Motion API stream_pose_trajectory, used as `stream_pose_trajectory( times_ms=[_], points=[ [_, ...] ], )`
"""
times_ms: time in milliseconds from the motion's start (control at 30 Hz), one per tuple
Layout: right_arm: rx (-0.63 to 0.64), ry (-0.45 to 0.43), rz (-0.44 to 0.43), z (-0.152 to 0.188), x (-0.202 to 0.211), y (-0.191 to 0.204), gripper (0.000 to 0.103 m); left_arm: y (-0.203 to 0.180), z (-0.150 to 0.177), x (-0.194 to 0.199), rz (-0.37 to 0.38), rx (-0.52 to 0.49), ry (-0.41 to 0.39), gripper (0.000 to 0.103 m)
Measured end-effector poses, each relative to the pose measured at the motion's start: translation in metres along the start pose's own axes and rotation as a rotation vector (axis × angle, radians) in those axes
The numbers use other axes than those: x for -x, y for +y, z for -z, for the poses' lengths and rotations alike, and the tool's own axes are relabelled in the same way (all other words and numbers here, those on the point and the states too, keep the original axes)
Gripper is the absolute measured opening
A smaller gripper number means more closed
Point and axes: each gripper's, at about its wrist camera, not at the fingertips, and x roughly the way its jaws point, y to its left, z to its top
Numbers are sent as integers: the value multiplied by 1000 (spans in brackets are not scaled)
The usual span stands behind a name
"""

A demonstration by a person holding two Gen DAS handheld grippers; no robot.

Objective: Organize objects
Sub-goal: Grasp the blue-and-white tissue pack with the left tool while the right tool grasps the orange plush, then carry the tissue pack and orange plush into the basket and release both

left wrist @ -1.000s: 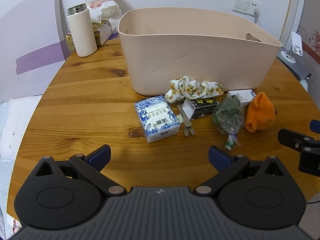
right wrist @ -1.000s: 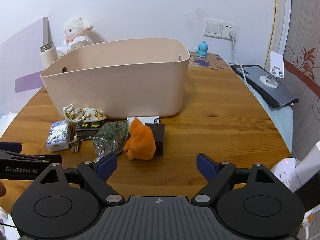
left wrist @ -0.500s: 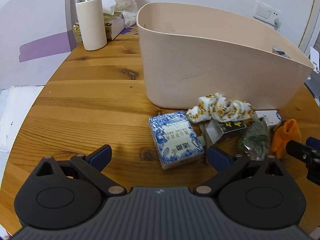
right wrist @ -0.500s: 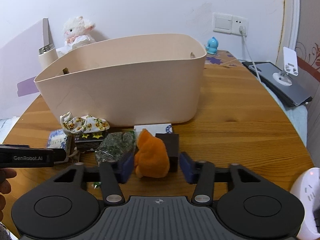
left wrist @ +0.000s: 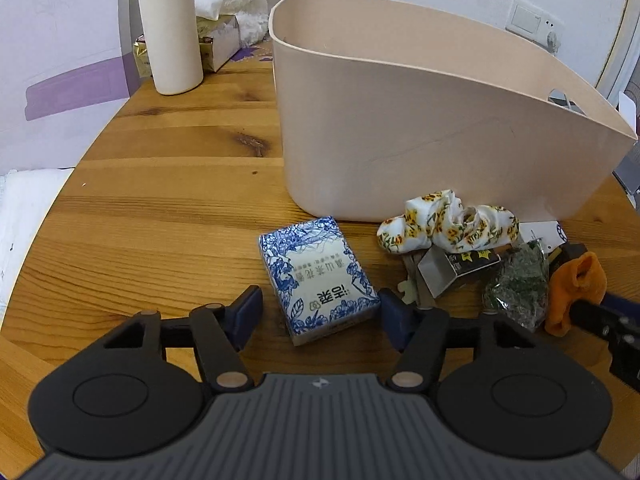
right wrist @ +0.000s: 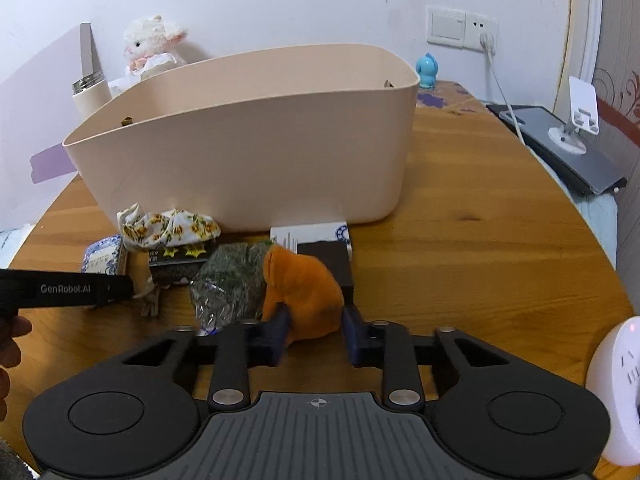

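Bottle: a white bottle (left wrist: 172,36) with a metal cap stands upright at the far left of the wooden table (left wrist: 160,184), with a fluffy toy lamb (right wrist: 150,46) behind it by the wall.
Left tongs: the left gripper (left wrist: 320,312) is spread wide around the near end of the blue-and-white box (left wrist: 316,276); the right pad looks about touching the box corner, the left pad has a clear gap, so no squeeze on it.
Bin: a big beige bin (left wrist: 420,136) sits mid-table, and all the small stuff lies on the table along its near wall, none of it inside as far as I can see.
Pile: going right from the box there's a sunflower-print cloth (left wrist: 448,224) lying over a small dark box with yellow stars (left wrist: 460,268), then a clear bag of green dried stuff (left wrist: 516,284).
Right tongs: the right gripper (right wrist: 316,332) has its blue pads pressed in on the near end of the orange cloth (right wrist: 300,288), which is bunched up between them with a black box (right wrist: 328,260) right behind.
Far right: a charging cable runs from the wall socket (right wrist: 486,30) to a grey tablet (right wrist: 560,144) with a white stand on it.
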Motion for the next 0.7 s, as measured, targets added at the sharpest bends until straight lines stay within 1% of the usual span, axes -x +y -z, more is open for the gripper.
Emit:
stream_pose_trajectory(
  times_ms=[33,67,133,267,400,567,600,700],
  points=[
    [6,1,3,1,0,0,9,0,0,0,-2,-3,-1,60],
    [9,1,2,1,-1,1,7,0,0,0,-7,-5,-6,54],
    [9,-7,-6,1,1,2,5,2,0,1,-11,-4,-9,53],
    [27,-20,-6,2,7,7,4,5,2,5,-6,0,-9,50],
    [29,-42,-12,3,19,6,4,10,6,14,-10,14,-23,49],
    [26,-94,-4,1,42,1,4,15,11,37,20,14,-51,48],
    [24,-108,-4,0,47,0,4,15,11,43,62,-33,-59,48],
    [24,-152,-3,-6,63,-3,4,15,11,59,78,-33,-87,48]
  ],
)
